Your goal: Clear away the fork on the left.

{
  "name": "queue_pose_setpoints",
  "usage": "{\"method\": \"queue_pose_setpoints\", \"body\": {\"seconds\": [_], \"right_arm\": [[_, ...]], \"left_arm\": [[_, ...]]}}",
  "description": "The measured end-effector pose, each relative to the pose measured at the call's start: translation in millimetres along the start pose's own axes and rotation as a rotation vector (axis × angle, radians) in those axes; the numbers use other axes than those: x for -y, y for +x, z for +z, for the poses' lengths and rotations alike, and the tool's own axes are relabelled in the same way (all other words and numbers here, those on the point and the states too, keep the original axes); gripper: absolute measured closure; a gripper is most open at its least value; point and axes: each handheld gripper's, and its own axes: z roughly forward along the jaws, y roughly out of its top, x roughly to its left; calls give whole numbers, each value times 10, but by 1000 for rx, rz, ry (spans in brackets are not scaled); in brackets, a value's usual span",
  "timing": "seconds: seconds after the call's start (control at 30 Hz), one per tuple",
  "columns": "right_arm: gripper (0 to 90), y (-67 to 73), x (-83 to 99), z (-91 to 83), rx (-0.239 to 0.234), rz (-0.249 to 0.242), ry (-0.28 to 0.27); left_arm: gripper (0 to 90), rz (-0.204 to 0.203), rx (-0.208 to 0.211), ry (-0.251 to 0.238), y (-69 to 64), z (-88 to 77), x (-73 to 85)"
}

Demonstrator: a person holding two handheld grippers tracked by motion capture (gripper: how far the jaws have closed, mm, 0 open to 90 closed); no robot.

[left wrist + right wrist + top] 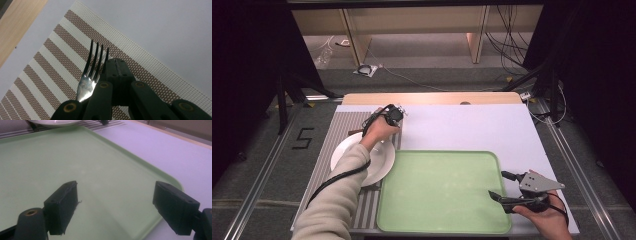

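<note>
While the left gripper, jaws closed, sits beside a silver metal fork on the brown-striped woven placemat, the right gripper hangs open over the pale green plastic tray.

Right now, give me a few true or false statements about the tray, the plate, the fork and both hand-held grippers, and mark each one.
1. The green tray holds a plate. False: the white plate sits on the striped placemat beside it.
2. The left hand-held gripper is shut. True.
3. A fork lies over the placemat beside those shut jaws. True.
4. The right hand-held gripper grips the tray's rim. False: it is open, holding nothing.
</note>
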Motion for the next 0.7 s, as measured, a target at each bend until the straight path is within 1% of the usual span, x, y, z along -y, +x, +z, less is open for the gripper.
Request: {"method": "queue_pose_setpoints", "body": {"seconds": [0.07, 0.1, 0.17, 0.23, 0.27, 0.3, 0.33, 0.4, 0.47, 0.5, 0.53, 0.63, 0.67, 0.7], "right_arm": [[211, 0, 0, 0, -1, -1, 2], [211, 0, 0, 0, -1, 0, 2], [211, -1, 1, -1, 0, 0, 0], [211, -3, 3, -1, 0, 1, 0], [211, -3, 3, -1, 0, 1, 0], [211, -5, 3, 2, 0, 2, 1], [211, -3, 2, 4, -1, 2, 2], [211, 0, 2, 9, -3, -1, 1], [211, 3, -4, 0, 2, -4, 12], [211, 5, -3, 7, 0, -3, 5], [211, 4, -5, 3, 2, -6, 13], [211, 2, -1, 17, -3, 2, 7], [211, 1, -1, 19, -3, 2, 7], [211, 1, -1, 19, -3, 3, 8]], "left_arm": [[899, 0, 4, -6, 5, -6, 10], [898, 1, 9, -17, 17, -22, 20], [853, -4, 17, -46, 55, -90, 45], [806, -5, 3, -68, 117, -193, 80], [797, -5, 3, -68, 117, -193, 80], [771, -10, -14, -79, 203, -292, 131], [750, -6, -20, -74, 253, -329, 164], [678, -11, -36, -66, 362, -372, 246], [594, -11, -35, -61, 468, -376, 343], [569, -7, -27, -55, 529, -368, 402], [542, -7, -22, -49, 559, -361, 435], [533, -3, -10, -26, 654, -336, 540], [537, -3, -10, -26, 654, -336, 540], [543, -3, -4, -18, 686, -307, 593]]}}
